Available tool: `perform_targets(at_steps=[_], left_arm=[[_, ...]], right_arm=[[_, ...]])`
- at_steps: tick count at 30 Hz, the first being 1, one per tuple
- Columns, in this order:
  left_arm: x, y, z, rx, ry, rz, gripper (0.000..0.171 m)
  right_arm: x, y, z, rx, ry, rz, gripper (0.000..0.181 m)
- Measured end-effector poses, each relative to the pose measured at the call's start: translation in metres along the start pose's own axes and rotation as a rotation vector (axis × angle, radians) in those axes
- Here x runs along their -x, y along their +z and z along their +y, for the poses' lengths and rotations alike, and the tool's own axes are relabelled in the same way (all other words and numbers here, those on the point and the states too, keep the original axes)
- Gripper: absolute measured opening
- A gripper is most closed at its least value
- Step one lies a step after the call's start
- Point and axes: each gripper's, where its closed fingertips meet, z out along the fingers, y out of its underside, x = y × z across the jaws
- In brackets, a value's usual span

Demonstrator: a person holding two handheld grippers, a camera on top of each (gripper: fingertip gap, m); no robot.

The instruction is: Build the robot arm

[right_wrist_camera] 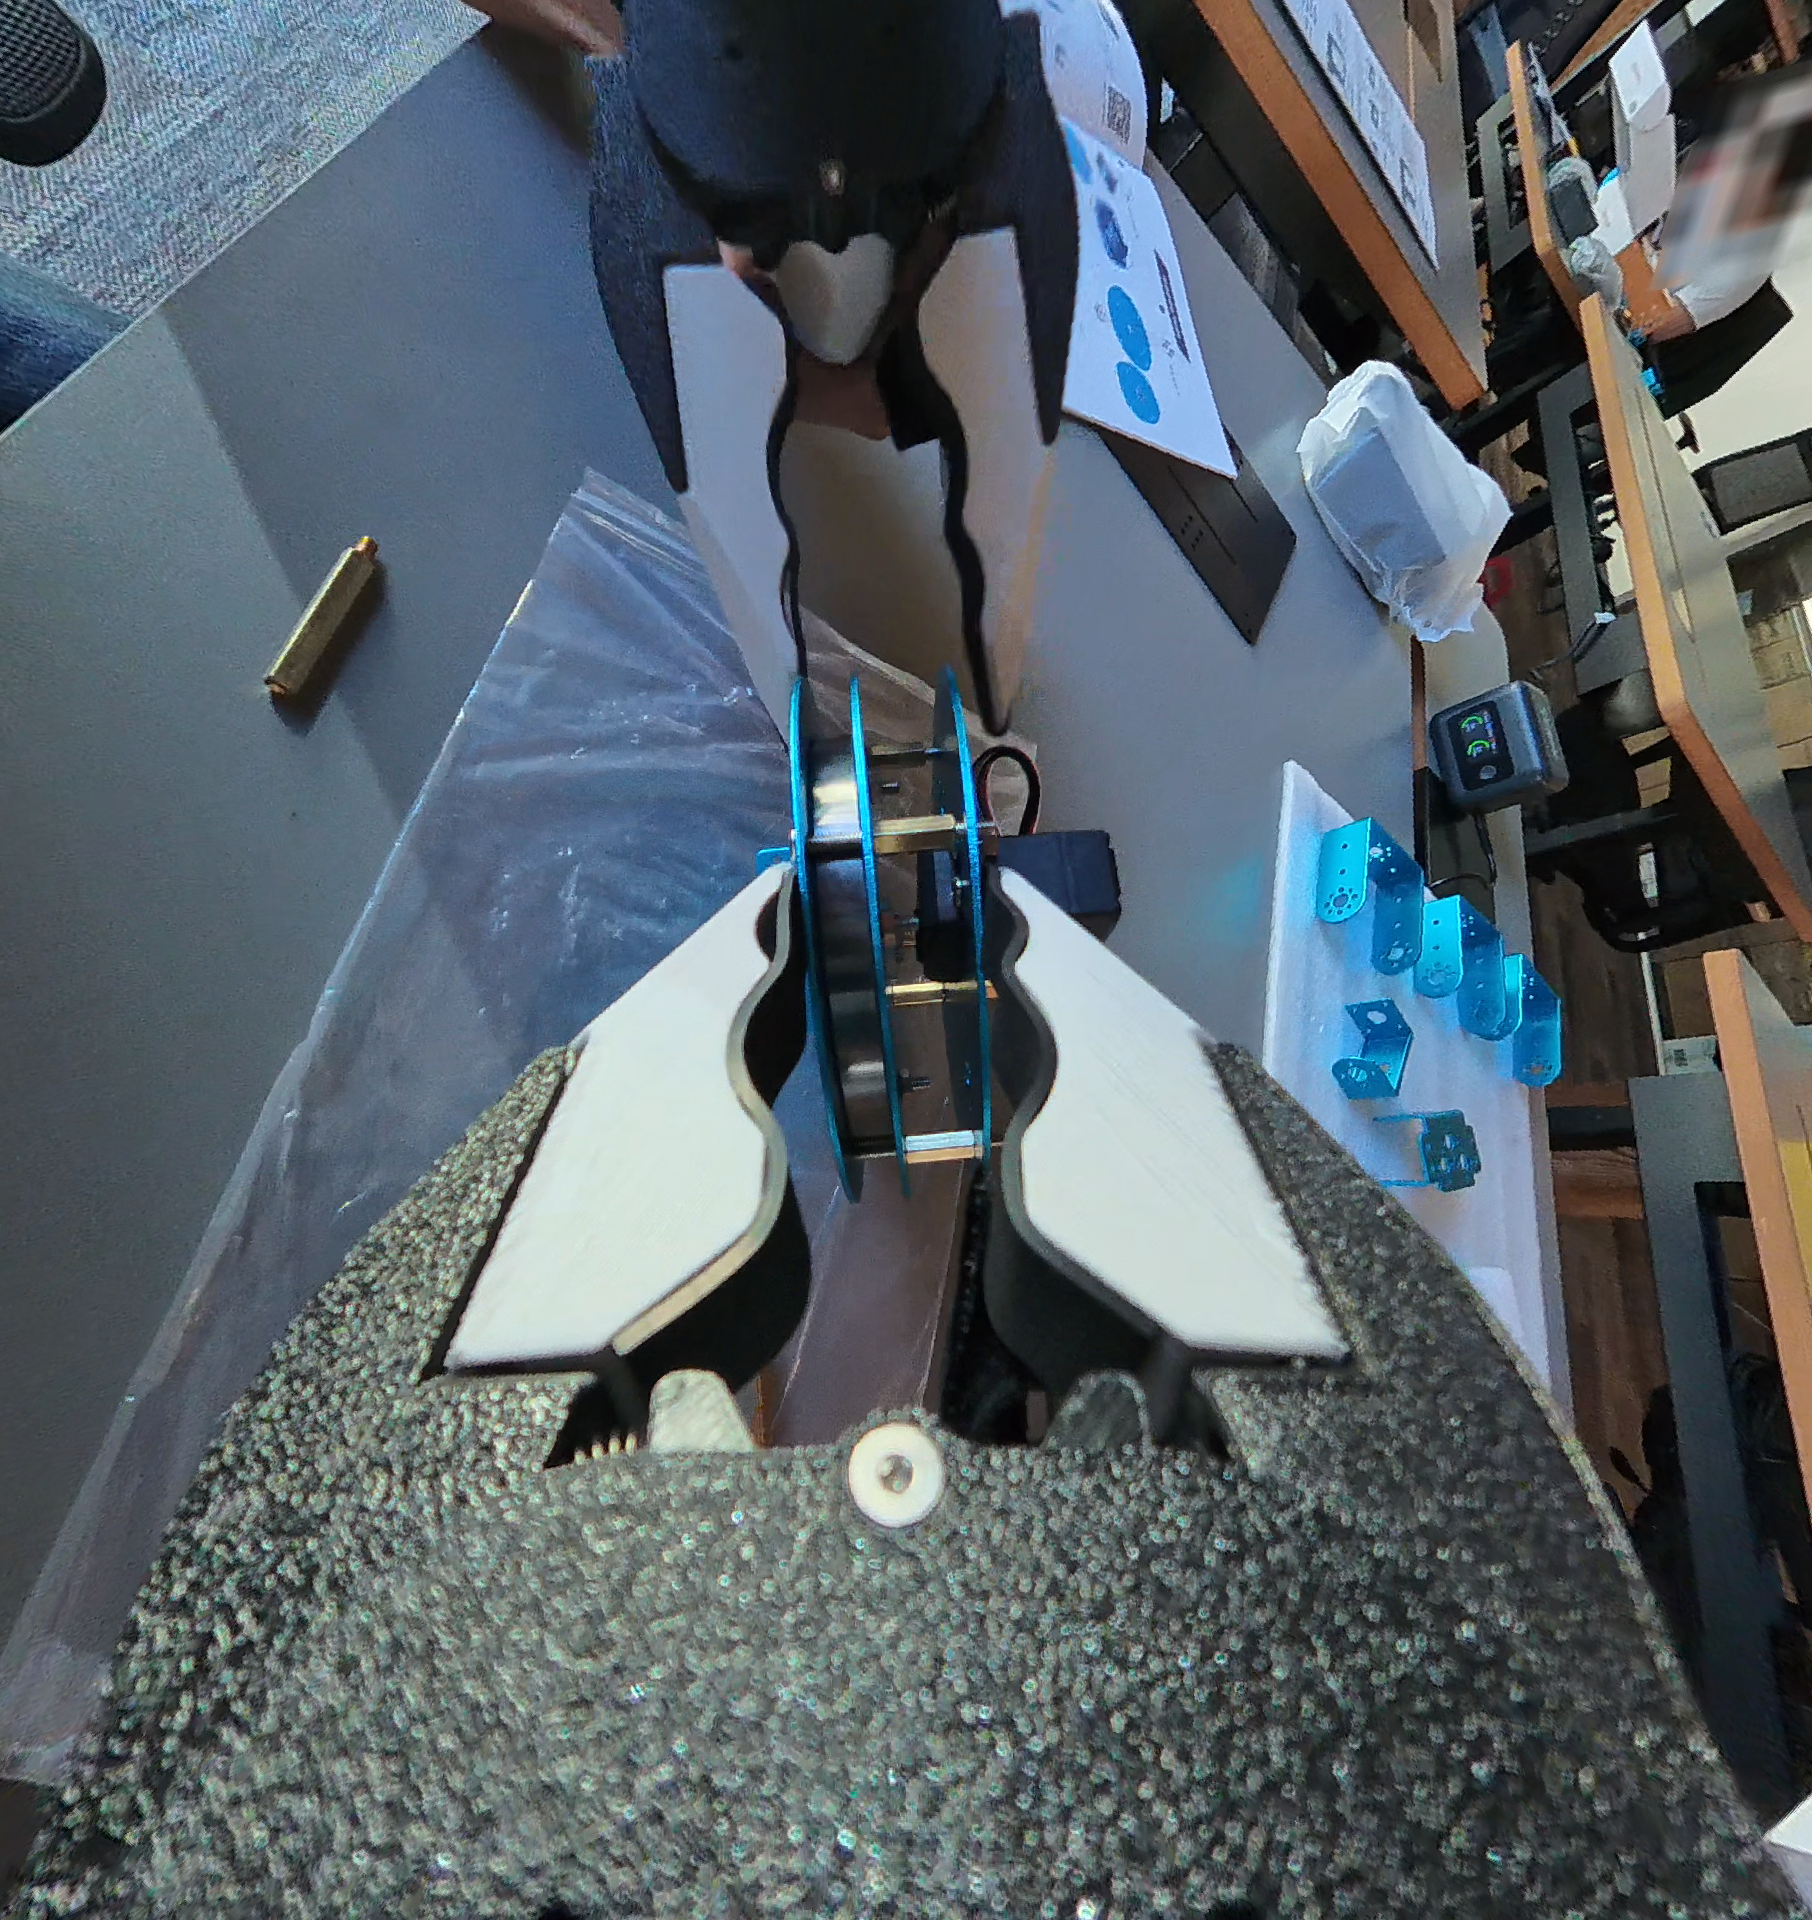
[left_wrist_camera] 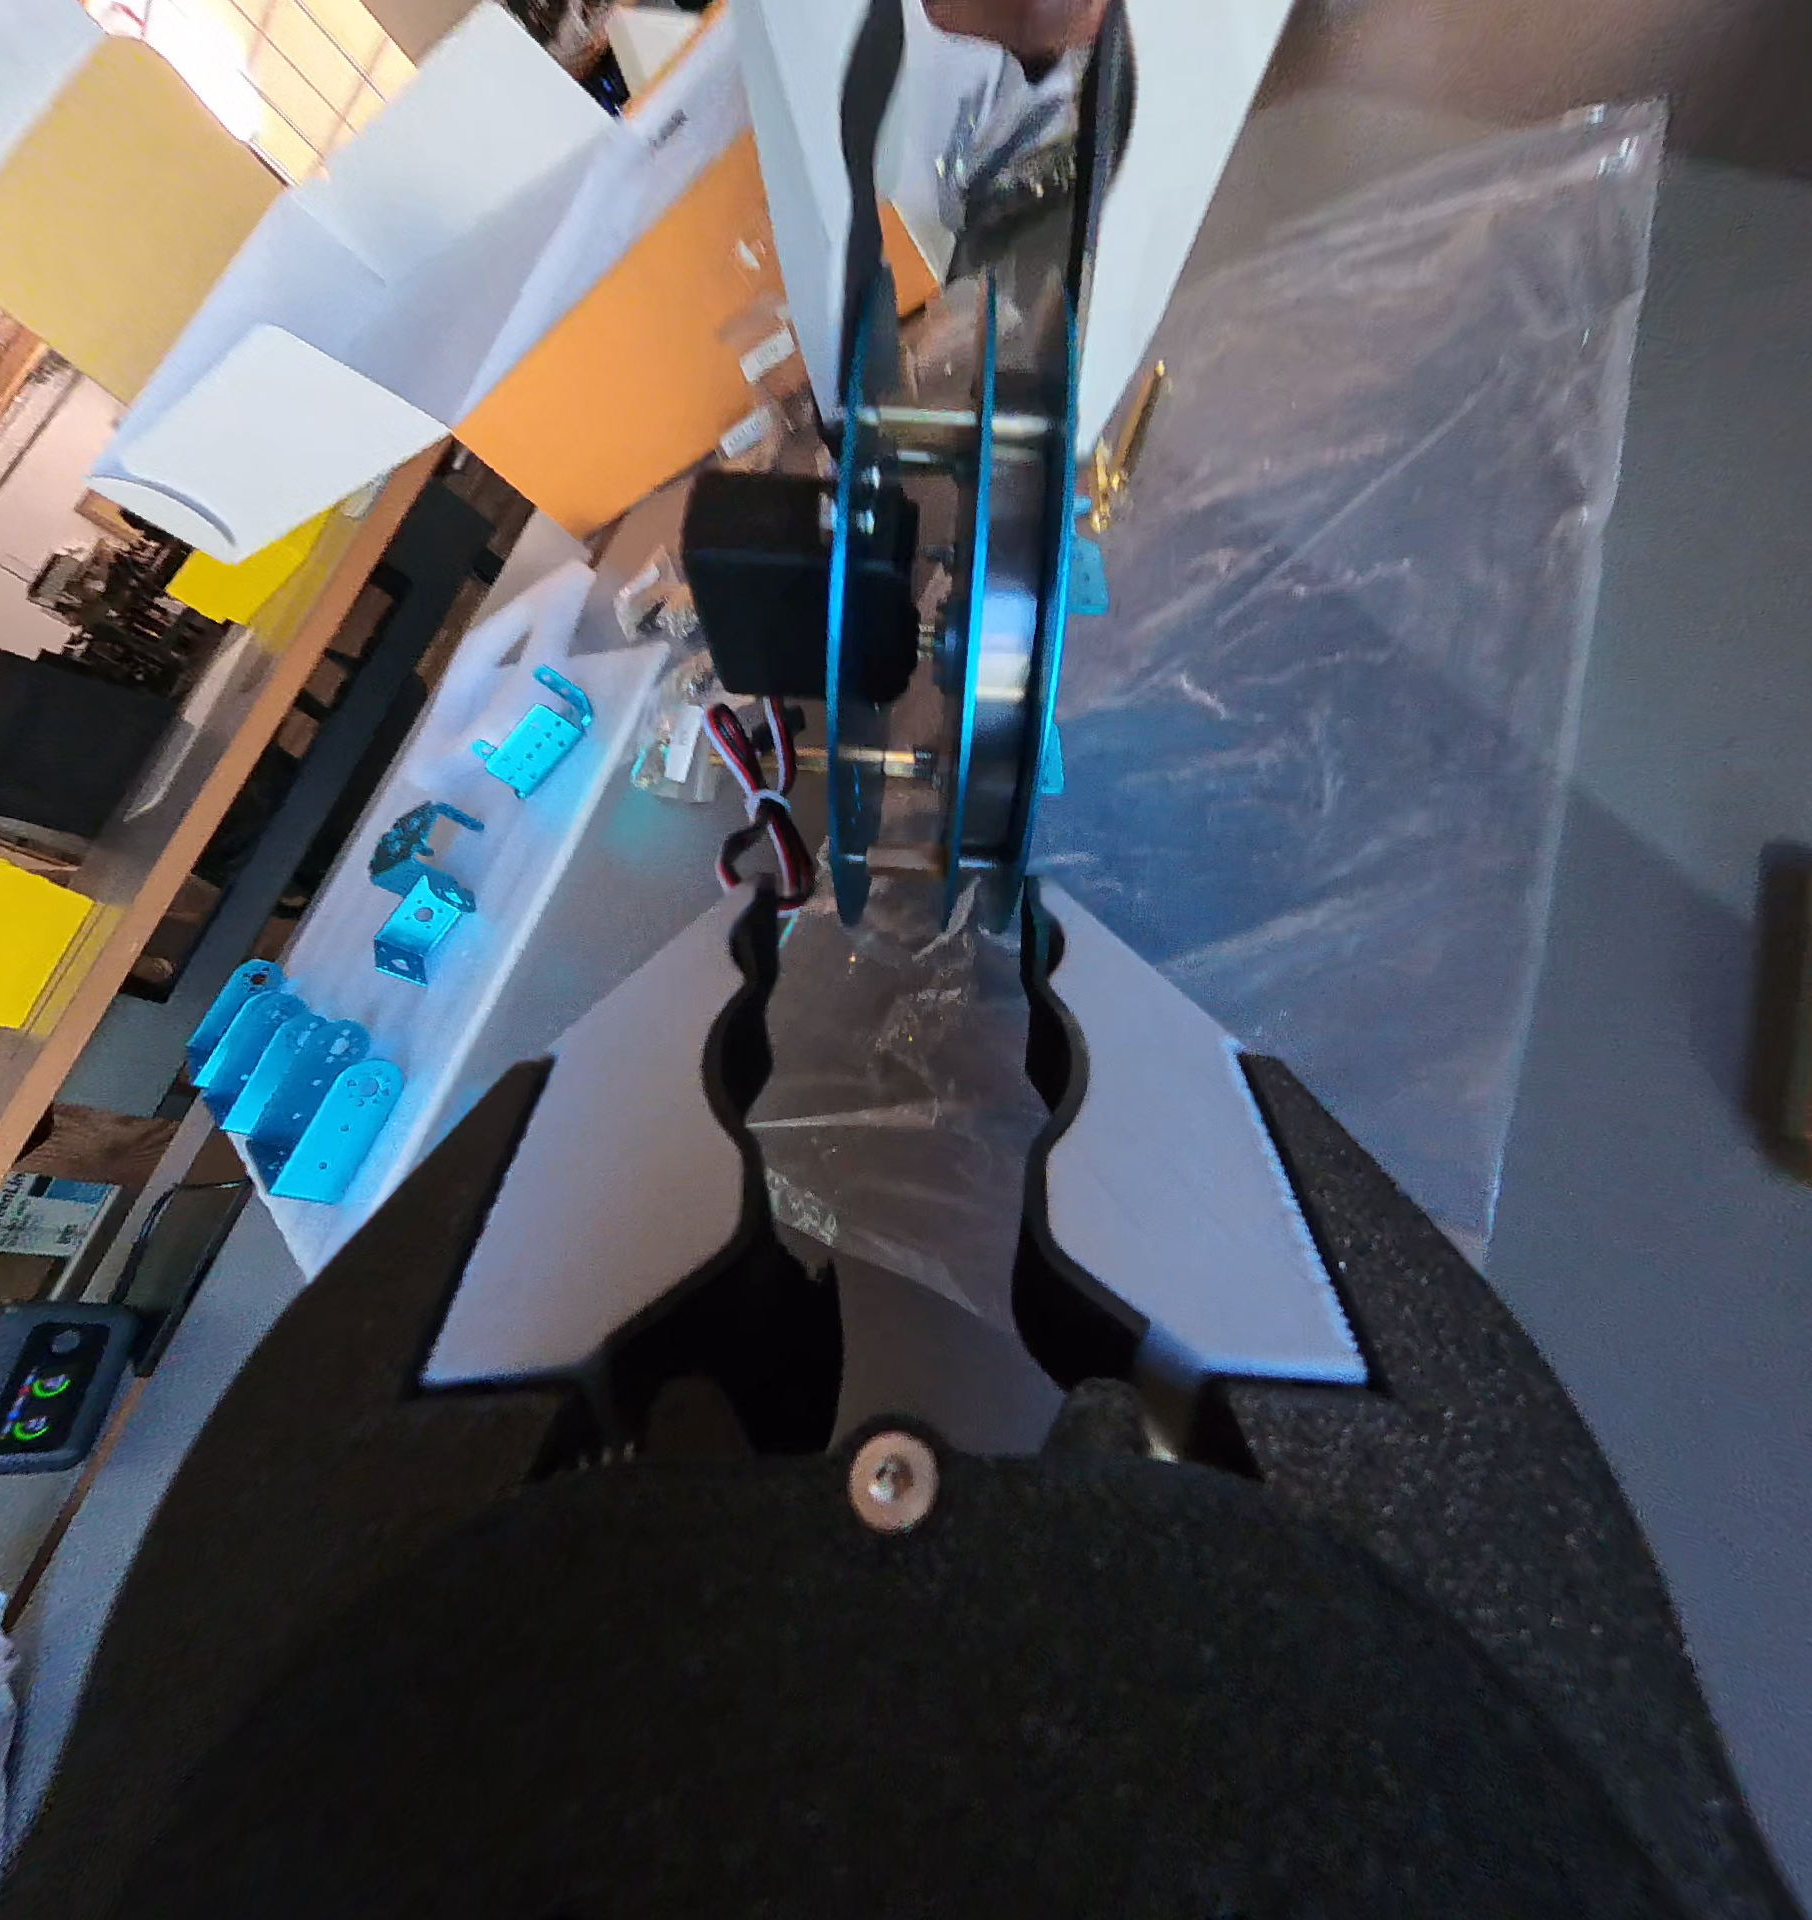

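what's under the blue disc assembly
A clear plastic bag lies beneath the blue disc assembly, on the grey table. Whatever is directly under the discs is hidden by both grippers' jaws.

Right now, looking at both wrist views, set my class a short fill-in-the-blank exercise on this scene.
1. Both grippers close on the round plate assembly, whose discs are coloured ____.
2. Under the assembly lies a clear ____ bag.
3. The loose standoff on the grey table is ____-coloured.
4. The spare brackets rest on a ____ foam sheet.

Missing words: blue; plastic; brass; white
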Motion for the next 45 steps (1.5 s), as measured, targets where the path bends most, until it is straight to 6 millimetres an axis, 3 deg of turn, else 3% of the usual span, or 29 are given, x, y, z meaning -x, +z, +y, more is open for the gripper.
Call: perform_targets(at_steps=[9,25,30,33,37,40,45], left_arm=[[-0.007,0.012,-0.007,0.034,0.138,-0.067,0.038],[-0.007,0.009,-0.008,0.051,0.085,-0.077,0.038],[-0.018,-0.007,-0.035,-0.07,-0.009,-0.034,0.057],[-0.015,-0.006,-0.047,-0.088,-0.015,-0.002,0.057],[-0.011,0.008,-0.049,-0.042,0.097,0.03,0.037],[-0.004,0.017,-0.048,-0.002,0.181,0.052,0.037],[0.004,0.022,-0.05,0.02,0.137,0.197,0.032]], right_arm=[[0.004,-0.006,0.006,-0.015,0.015,0.037,0.032],[0.004,-0.006,0.005,-0.01,-0.006,0.039,0.033],[0.001,-0.005,0.004,-0.016,0.026,0.038,0.033],[0.003,-0.005,0.003,-0.006,-0.005,0.03,0.033],[0.003,-0.006,0.004,0.01,-0.005,0.033,0.033],[-0.004,-0.007,0.008,0.002,0.069,0.049,0.033],[-0.014,-0.009,0.01,-0.055,0.225,0.045,0.034]])
